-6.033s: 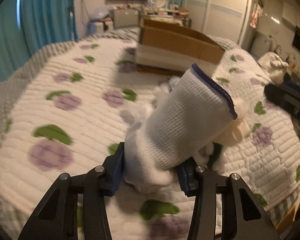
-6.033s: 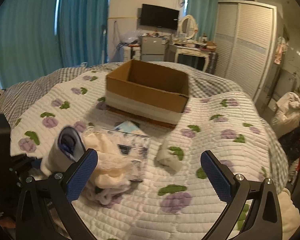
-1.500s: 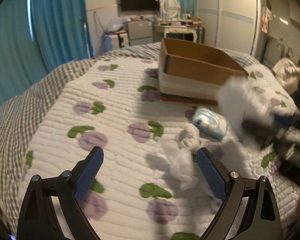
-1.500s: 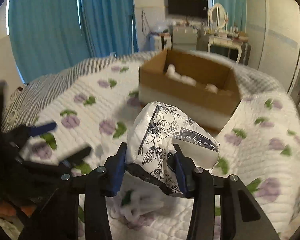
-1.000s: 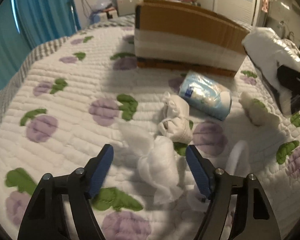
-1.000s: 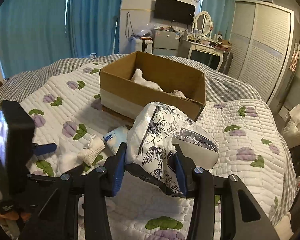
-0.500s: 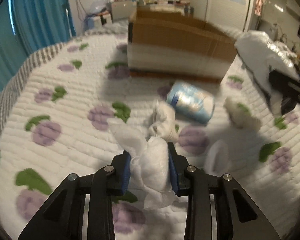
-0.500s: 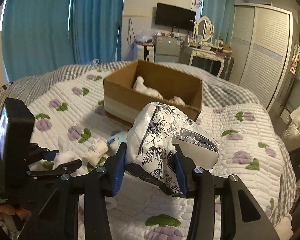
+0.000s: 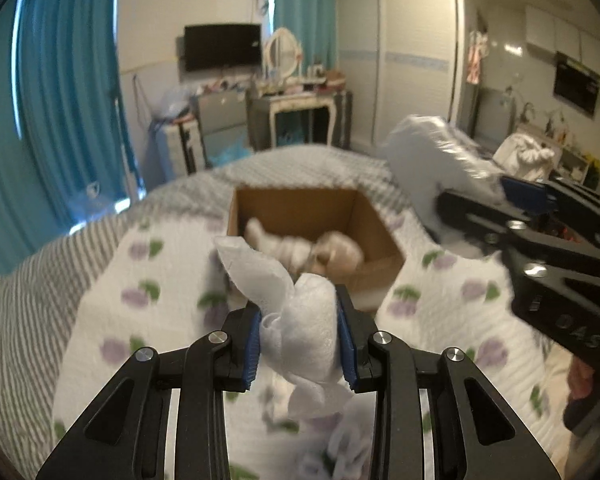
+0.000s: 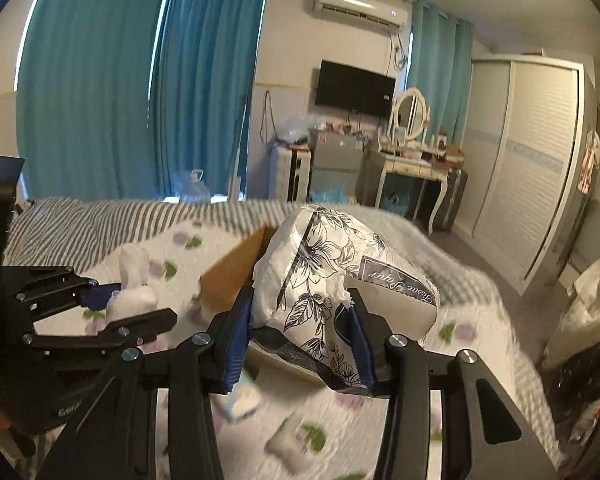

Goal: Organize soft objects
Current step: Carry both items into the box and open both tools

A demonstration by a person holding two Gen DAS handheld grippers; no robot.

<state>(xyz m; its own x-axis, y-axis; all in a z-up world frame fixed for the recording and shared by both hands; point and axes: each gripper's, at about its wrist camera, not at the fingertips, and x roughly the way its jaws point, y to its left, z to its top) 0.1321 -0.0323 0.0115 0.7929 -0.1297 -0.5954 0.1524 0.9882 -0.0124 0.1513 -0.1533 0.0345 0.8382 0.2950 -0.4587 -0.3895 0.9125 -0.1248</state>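
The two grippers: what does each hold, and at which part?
Left gripper pinches a crumpled white cloth at its middle; right gripper clamps the floral tissue pack near its lower end.

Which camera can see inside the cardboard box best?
The left wrist view. It looks down into the open cardboard box and shows soft cream things lying on its floor. In the right wrist view only a brown corner of the box shows, because the flowery tissue pack held in the right gripper covers the rest.

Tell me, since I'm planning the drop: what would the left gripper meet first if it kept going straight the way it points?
Probably the cardboard box. The left gripper, shut on the white cloth, points at the box's near wall and open top, with only bedspread between. Depth is unclear in the blur.
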